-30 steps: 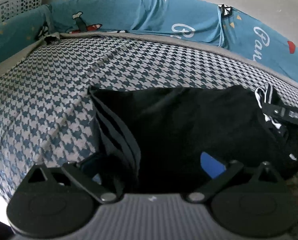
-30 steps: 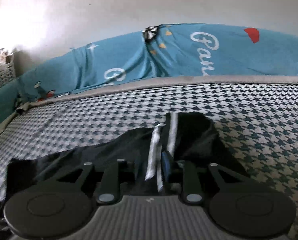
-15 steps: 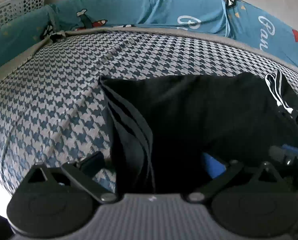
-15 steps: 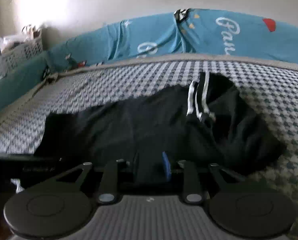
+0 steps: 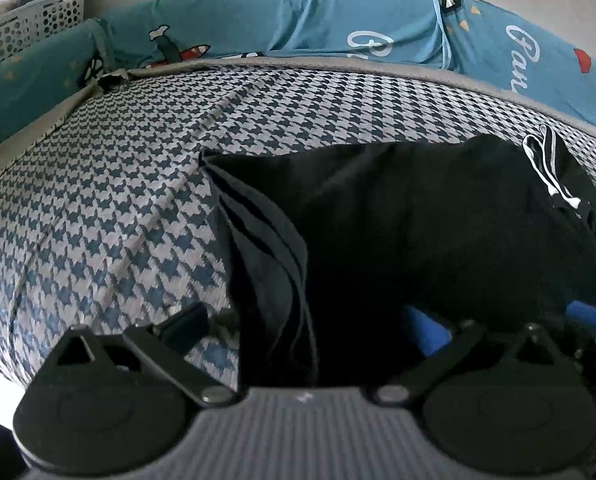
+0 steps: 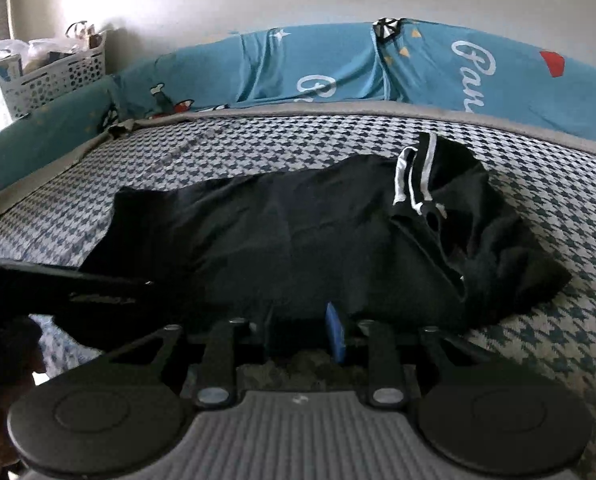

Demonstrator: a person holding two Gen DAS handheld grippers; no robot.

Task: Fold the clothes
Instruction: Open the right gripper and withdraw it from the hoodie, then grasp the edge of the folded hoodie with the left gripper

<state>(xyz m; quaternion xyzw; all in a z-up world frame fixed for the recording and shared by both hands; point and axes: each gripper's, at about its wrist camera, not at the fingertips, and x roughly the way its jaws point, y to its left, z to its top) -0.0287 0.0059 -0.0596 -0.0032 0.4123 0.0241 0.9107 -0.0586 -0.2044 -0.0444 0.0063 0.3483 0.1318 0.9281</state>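
Left wrist view: one black fabric garment with white side stripes [image 5: 418, 220] lies spread on the blue-and-grey houndstooth bed cover [image 5: 117, 200], its near left edge bunched into several layered folds. The white stripes show only at the far right end. The left gripper [image 5: 310, 320] has its fingers spread wide, one black finger [image 5: 185, 320] over the bed cover, the blue-padded one against the garment's near edge. One teal cartoon-print cushion [image 5: 358, 28] lines the far side; one white perforated plastic basket [image 5: 29, 28] stands at the far left.

Right wrist view: the same single garment [image 6: 277, 232] lies flat across the bed cover [image 6: 558, 340], its right end rumpled, with two white stripes there. The right gripper [image 6: 310, 332] has its fingers pressed nearly together at the garment's near edge; I cannot tell whether they pinch cloth.
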